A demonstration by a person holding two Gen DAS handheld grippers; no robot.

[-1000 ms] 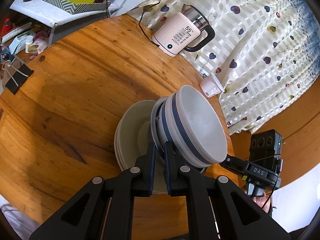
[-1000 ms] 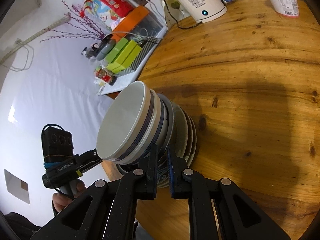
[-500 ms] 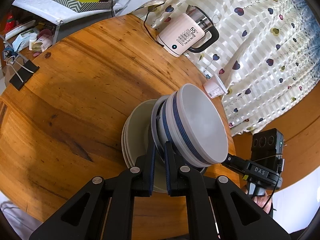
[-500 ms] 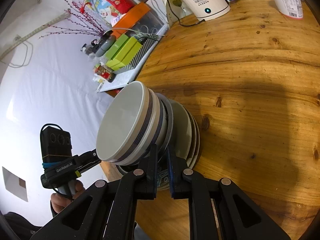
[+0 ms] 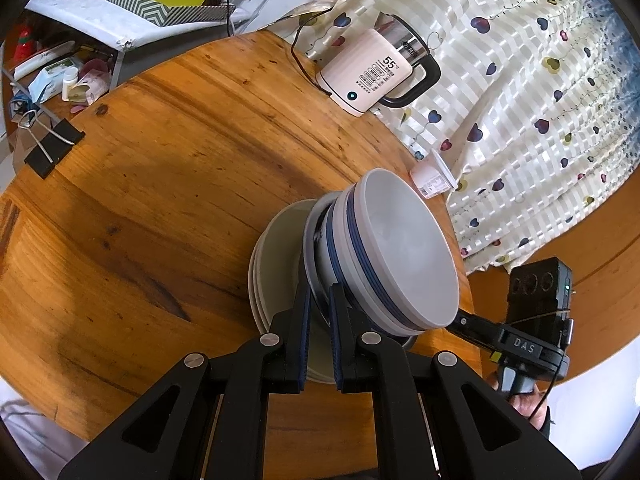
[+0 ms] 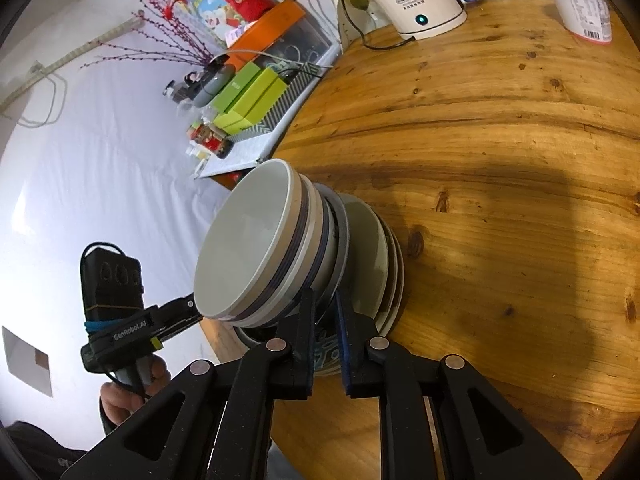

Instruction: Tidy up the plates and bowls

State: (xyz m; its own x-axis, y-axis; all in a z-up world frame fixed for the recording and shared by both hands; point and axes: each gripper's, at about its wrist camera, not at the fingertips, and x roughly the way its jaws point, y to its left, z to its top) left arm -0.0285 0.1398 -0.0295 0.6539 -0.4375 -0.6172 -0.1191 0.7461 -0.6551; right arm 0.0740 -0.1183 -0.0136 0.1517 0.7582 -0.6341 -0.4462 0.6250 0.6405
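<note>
Both tongs (image 5: 320, 300) (image 6: 325, 307) level, clamped on opposite bowl-stack (image 5: 384, 256) rims.

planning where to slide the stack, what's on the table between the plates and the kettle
Bare wood. In the left wrist view, nothing lies on the table between the plates and the kettle; its black cord runs off beyond.

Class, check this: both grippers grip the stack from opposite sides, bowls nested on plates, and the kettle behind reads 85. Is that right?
Not quite. The kettle display reads 55, not 85, as the left wrist view shows. The rest holds: left gripper and right gripper grip the bowls nested on plates.
</note>
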